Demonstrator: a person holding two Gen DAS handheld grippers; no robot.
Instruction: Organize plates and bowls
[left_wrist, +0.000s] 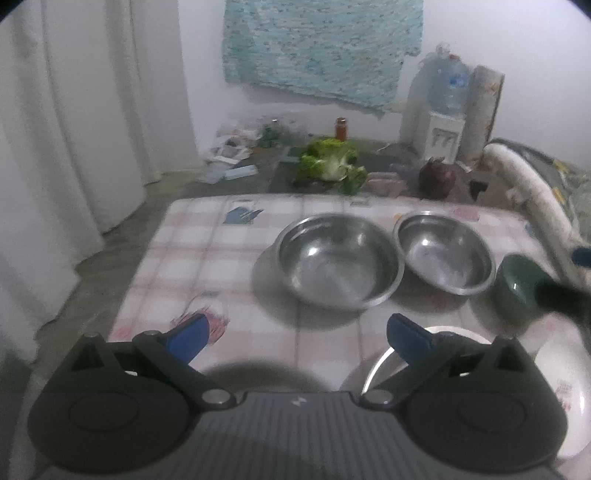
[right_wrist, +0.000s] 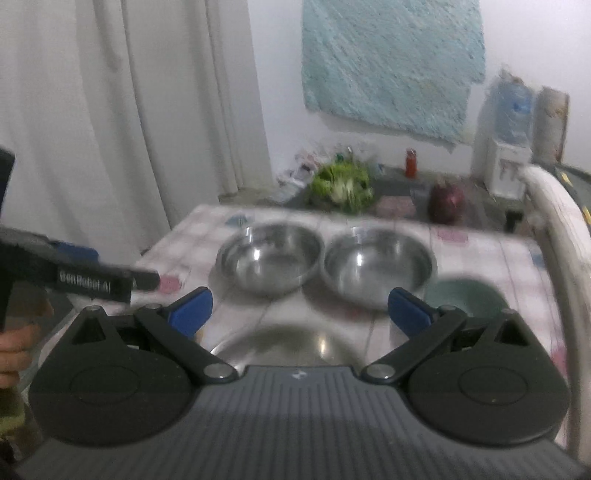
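Note:
Two steel bowls stand side by side on the checked table: the larger left bowl (left_wrist: 338, 258) (right_wrist: 269, 256) and the right bowl (left_wrist: 445, 253) (right_wrist: 378, 266). A green bowl (left_wrist: 515, 286) (right_wrist: 467, 295) sits to their right. A steel plate (left_wrist: 376, 369) (right_wrist: 295, 343) lies near the front edge, and a white plate (left_wrist: 565, 380) lies beside it. My left gripper (left_wrist: 297, 332) is open and empty above the table, short of the bowls; it also shows in the right wrist view (right_wrist: 92, 273). My right gripper (right_wrist: 299, 310) is open and empty above the steel plate.
The table (left_wrist: 177, 258) has a pink checked cloth. Behind it on the floor are lettuce (left_wrist: 332, 166), a red onion (left_wrist: 437, 177), a red jar (left_wrist: 340, 129) and a water dispenser (left_wrist: 443, 110). White curtains (left_wrist: 74, 110) hang at the left. A padded rail (left_wrist: 546, 221) runs along the right.

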